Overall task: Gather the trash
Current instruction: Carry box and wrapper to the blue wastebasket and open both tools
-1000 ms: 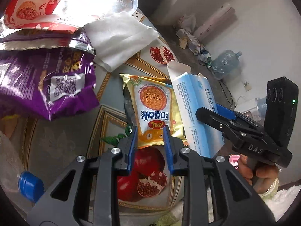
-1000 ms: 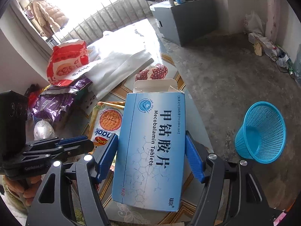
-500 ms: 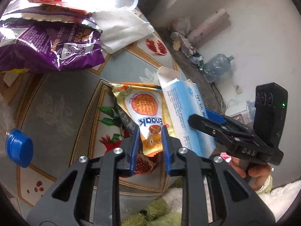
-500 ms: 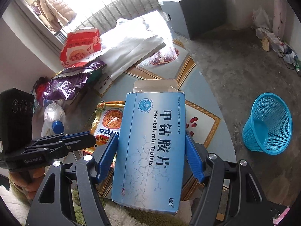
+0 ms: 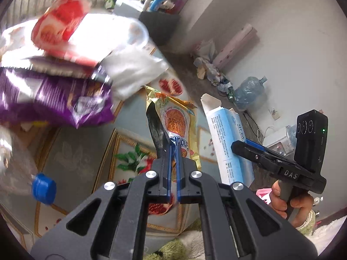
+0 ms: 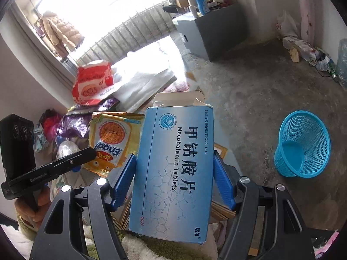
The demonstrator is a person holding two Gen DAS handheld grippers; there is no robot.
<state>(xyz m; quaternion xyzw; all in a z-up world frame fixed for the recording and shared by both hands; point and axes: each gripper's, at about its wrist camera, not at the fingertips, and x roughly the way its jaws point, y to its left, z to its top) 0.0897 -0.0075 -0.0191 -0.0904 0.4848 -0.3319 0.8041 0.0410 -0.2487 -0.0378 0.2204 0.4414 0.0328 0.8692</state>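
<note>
A yellow Enaak snack packet (image 5: 177,121) hangs lifted off the patterned table (image 5: 76,151), with my left gripper (image 5: 173,149) closing tight on its lower edge, pads pressed on the foil. The right wrist view shows the same packet (image 6: 112,136) beside the left gripper (image 6: 86,153). A blue Mecobalamin tablet box (image 6: 173,164), its top flap open, is clamped across its width by my right gripper (image 6: 174,158) and held above the table. The left wrist view shows that box (image 5: 227,138) and the right gripper (image 5: 247,147) to the right.
A blue mesh basket (image 6: 301,145) stands on the concrete floor to the right. On the table lie a purple bag (image 5: 54,99), a red bag (image 5: 58,28), white tissue (image 5: 134,69) and a bottle with a blue cap (image 5: 43,188). A grey cabinet (image 6: 206,34) stands behind.
My left gripper's jaws closed on the yellow packet and raised it off the table. The right gripper rose with the blue box still in it.
</note>
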